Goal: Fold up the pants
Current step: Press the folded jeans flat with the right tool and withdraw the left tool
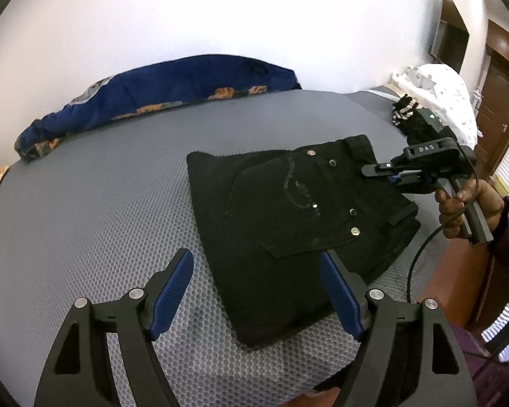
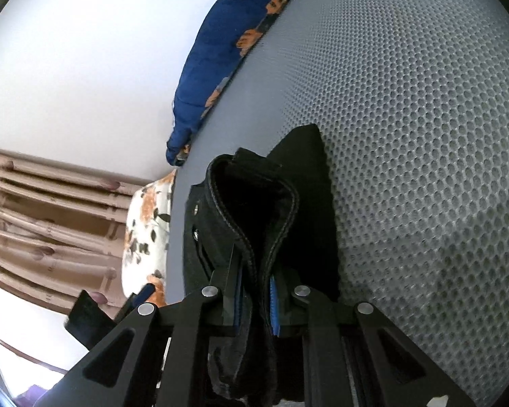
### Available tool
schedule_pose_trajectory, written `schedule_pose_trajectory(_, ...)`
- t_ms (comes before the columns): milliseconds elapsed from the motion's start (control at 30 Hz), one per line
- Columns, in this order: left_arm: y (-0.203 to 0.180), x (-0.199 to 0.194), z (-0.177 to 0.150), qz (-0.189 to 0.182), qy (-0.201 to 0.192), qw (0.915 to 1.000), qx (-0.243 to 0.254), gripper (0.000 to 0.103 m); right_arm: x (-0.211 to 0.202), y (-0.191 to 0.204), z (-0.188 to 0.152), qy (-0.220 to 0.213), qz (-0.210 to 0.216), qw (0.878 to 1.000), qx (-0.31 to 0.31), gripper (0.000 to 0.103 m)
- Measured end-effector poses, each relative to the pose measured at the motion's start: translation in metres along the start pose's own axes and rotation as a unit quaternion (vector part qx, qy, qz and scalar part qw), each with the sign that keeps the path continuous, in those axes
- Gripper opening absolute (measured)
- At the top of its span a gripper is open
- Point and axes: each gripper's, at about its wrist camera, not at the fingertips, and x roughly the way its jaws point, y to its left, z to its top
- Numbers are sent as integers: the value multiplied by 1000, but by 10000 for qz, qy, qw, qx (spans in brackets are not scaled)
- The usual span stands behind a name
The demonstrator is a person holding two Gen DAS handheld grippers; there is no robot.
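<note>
The black pants (image 1: 288, 217) lie folded into a compact stack on the grey mesh mattress (image 1: 101, 203), pocket and metal rivets facing up. My left gripper (image 1: 258, 268) is open and empty, its blue pads hovering just above the near edge of the stack. My right gripper (image 1: 378, 172) reaches in from the right and is shut on the waistband edge. In the right wrist view the right gripper (image 2: 256, 285) pinches the black waistband fabric (image 2: 254, 203) between its blue pads.
A blue floral blanket (image 1: 159, 91) lies bunched along the far side of the mattress by the white wall. A black-and-white knit item (image 1: 403, 112) and a white dotted pillow (image 1: 437, 91) lie at the far right. A wooden door (image 1: 502, 101) stands beyond them.
</note>
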Motion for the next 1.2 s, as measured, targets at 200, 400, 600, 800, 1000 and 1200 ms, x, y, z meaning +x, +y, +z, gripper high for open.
schedule_pose_trajectory(200,0,4,-1,33,59,10000,3,77,-2,-10,-3,32,-136,9998,-154,13)
schedule_pose_trajectory(400,3,6,-3,59,68,9999,-81,77,-22,-6,-3,-134,-441,9979,-453,28)
schedule_pose_trajectory(600,11,1,-4,85,-140,9997,-194,77,-83,49,-25,-1189,-448,9803,-1510,29)
schedule_pose_trajectory(800,16,8,-5,148,-228,9993,-264,77,-42,67,-59,-560,-617,9652,-2479,28)
schedule_pose_trajectory(1000,19,14,3,215,-181,9996,-37,77,-21,48,-67,-151,-1239,9549,-2696,24)
schedule_pose_trajectory(1200,17,21,45,-172,-624,9976,238,77,-37,84,-36,-874,-1323,9401,-3017,24)
